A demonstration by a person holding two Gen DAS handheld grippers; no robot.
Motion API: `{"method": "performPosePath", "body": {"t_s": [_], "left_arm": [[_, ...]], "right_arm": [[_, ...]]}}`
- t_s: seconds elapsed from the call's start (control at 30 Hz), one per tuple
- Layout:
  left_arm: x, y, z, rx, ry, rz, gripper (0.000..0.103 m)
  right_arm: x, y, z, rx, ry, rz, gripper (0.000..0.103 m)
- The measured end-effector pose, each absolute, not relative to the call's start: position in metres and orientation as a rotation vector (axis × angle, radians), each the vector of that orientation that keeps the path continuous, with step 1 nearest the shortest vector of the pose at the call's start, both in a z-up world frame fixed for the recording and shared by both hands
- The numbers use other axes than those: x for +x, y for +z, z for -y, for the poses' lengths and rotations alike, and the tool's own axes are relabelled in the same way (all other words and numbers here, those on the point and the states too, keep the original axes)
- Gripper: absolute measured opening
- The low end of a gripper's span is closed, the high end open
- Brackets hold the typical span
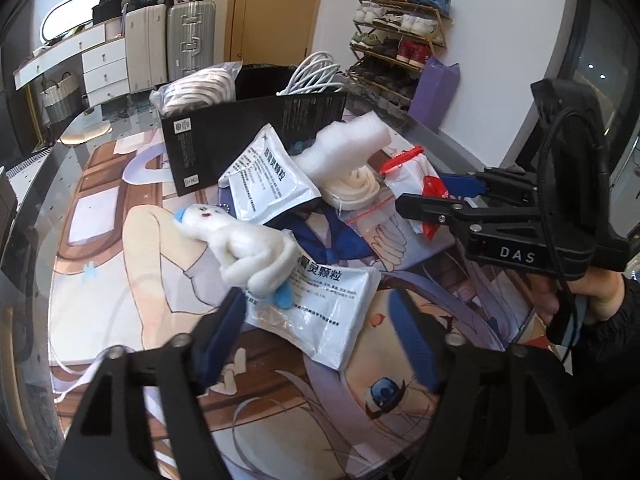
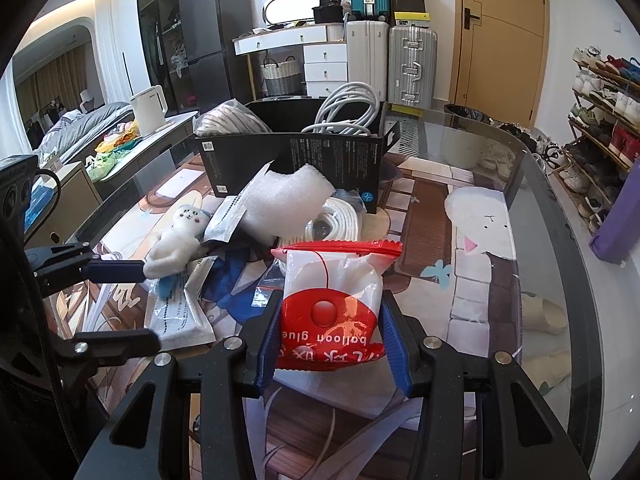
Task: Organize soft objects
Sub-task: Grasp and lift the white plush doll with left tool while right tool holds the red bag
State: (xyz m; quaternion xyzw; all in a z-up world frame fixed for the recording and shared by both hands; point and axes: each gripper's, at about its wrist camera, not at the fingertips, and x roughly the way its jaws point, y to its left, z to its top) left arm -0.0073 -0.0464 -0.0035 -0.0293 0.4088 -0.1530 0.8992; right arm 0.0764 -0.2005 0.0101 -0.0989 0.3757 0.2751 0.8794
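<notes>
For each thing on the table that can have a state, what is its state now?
left gripper: open, empty
right gripper: shut on the balloon glue packet
plush toy: lying partly on a white sachet
black box: open on top, cable coil inside
foam piece: leaning against the box

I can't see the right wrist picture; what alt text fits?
The right tool grips a red-and-white balloon glue packet above a cluttered glass table. Beyond lie a white plush toy and an open black box.
</notes>
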Motion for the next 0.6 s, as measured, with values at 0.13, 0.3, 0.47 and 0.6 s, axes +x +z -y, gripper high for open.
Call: {"method": "performPosePath", "body": {"t_s": [0.13, 0.3, 0.47, 0.6], "left_arm": [[-0.004, 0.001, 0.037, -0.099, -0.275, -0.811, 0.082], [0.020, -0.008, 0.024, -0.154, -0.177, -0.815, 0.081], [0.034, -0.019, 0.020, -0.183, -0.176, -0.842, 0.060], [0.035, -0.018, 0.021, -0.172, -0.195, -0.829, 0.042]], "right_arm": [[0.077, 0.009, 0.203, -0.199, 0.571, -0.782, 0.046], [0.077, 0.009, 0.203, -0.199, 0.577, -0.781, 0.046], [0.077, 0.011, 0.200, -0.210, 0.589, -0.771, 0.046], [0.077, 0.014, 0.198, -0.207, 0.592, -0.757, 0.046]]}}
